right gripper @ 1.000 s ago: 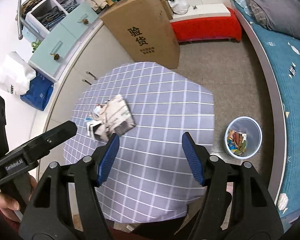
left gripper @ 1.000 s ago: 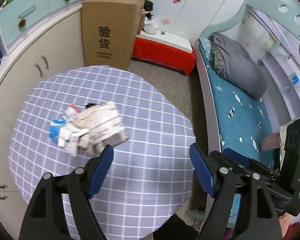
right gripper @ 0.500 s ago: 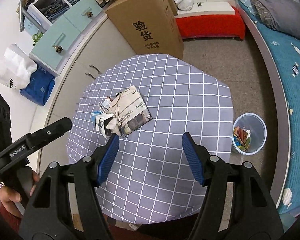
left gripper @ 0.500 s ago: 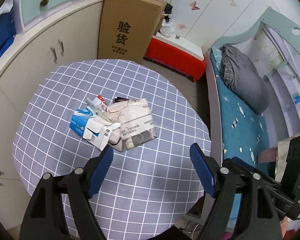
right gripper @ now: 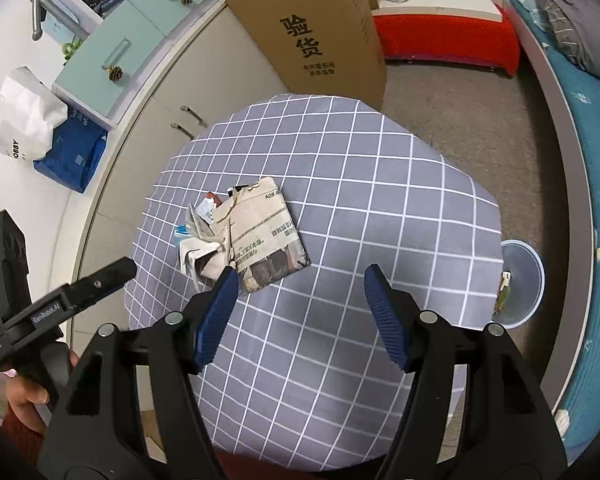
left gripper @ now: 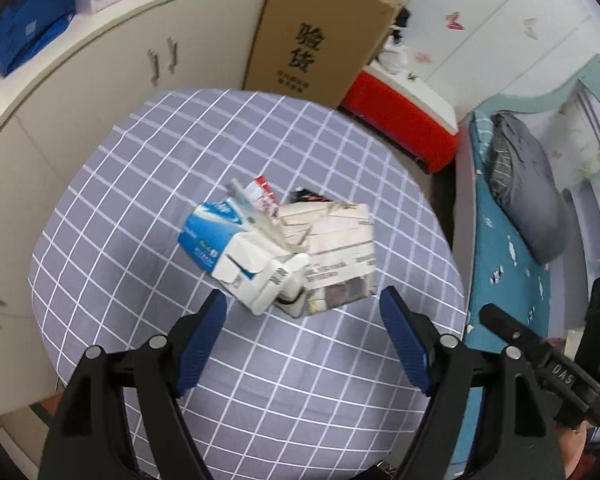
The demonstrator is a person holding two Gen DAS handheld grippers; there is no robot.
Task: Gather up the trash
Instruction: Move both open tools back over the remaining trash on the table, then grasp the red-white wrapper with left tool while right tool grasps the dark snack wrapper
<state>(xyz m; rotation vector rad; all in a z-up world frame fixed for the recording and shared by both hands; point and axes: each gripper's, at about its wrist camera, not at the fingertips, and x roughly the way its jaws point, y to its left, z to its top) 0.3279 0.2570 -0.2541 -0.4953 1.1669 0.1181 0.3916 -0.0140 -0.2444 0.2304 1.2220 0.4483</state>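
checked table (left gripper: 132,240) | trash pile (left gripper: 292,248) just beyond both jaws | jaws wide, empty

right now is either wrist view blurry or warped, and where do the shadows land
Left wrist view: motion blur smears the blue and white carton and folded newspaper; the cabinet edge bows from fisheye. Right wrist view: sharper, print on the cardboard box is readable; the bed edge curves, and soft shadows fall on the checked tablecloth below the claws.

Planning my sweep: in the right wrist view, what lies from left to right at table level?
left gripper → blue-and-white carton → folded newspaper → bare checked tablecloth → clear trash bin on the floor → teal bed.
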